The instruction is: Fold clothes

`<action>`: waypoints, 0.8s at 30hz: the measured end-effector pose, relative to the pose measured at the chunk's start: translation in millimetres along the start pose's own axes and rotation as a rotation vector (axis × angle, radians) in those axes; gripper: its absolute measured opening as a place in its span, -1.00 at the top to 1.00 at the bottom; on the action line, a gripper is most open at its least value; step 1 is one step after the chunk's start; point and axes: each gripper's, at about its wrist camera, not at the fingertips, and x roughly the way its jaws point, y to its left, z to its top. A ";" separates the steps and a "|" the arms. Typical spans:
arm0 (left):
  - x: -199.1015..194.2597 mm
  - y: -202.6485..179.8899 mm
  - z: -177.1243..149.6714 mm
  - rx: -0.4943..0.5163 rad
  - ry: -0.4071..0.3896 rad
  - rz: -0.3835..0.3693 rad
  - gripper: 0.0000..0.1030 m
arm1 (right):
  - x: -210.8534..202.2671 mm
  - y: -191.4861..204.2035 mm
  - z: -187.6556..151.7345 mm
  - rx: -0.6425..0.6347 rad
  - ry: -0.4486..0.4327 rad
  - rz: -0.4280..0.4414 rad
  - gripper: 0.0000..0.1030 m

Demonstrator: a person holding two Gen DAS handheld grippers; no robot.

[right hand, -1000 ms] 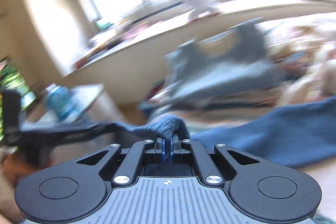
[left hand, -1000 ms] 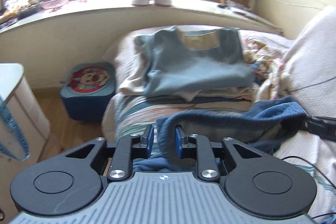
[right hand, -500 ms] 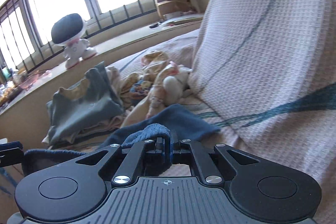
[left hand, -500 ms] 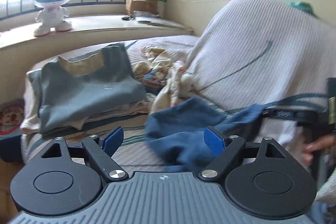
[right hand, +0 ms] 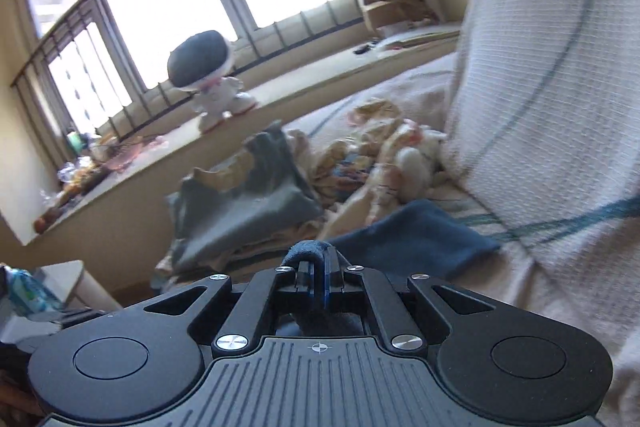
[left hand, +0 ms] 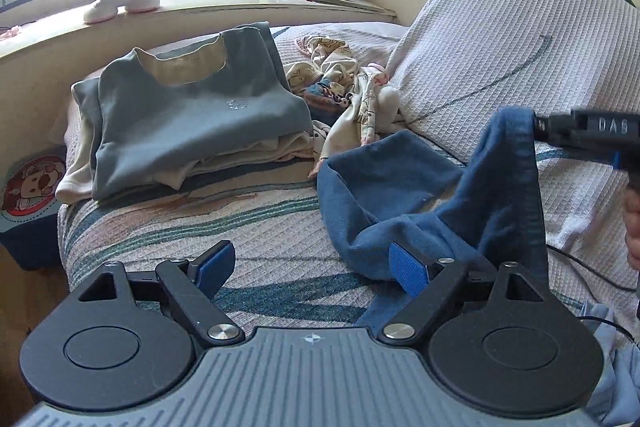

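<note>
Folded grey-green sweater (left hand: 192, 123) lay atop stack on bed (left hand: 256, 227), far left, unchanged. Left claw (left hand: 312, 267) gaped wide, empty; second earlier it was nearly closed at blue cloth. Blue garment (left hand: 384, 187) sagged on bed right of centre, one corner lifted. Right claw (right hand: 316, 279) stayed clamped on that blue fabric.

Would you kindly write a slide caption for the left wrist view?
Open left gripper over the striped bedspread, beside a dark blue fleece garment lifted by the right gripper.
</note>
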 end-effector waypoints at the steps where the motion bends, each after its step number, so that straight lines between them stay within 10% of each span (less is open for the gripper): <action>1: -1.6 2.9 -1.3 -0.004 0.000 0.008 -0.64 | 5.7 13.3 8.5 -0.018 -0.004 0.055 0.91; 10: -18.5 39.9 -14.0 -0.094 -0.009 0.105 -0.66 | 75.5 138.6 63.2 -0.188 -0.006 0.476 0.78; 17: -22.0 79.8 -31.3 -0.184 0.036 0.182 -0.66 | 156.7 176.1 27.4 -0.302 0.166 0.340 0.12; 19: -23.1 91.3 -36.2 -0.210 0.049 0.204 -0.66 | 162.4 167.3 18.9 -0.327 0.204 0.302 -0.41; 24: -24.0 91.8 -35.8 -0.206 0.050 0.184 -0.66 | 145.1 128.0 20.5 -0.329 0.199 0.260 -0.43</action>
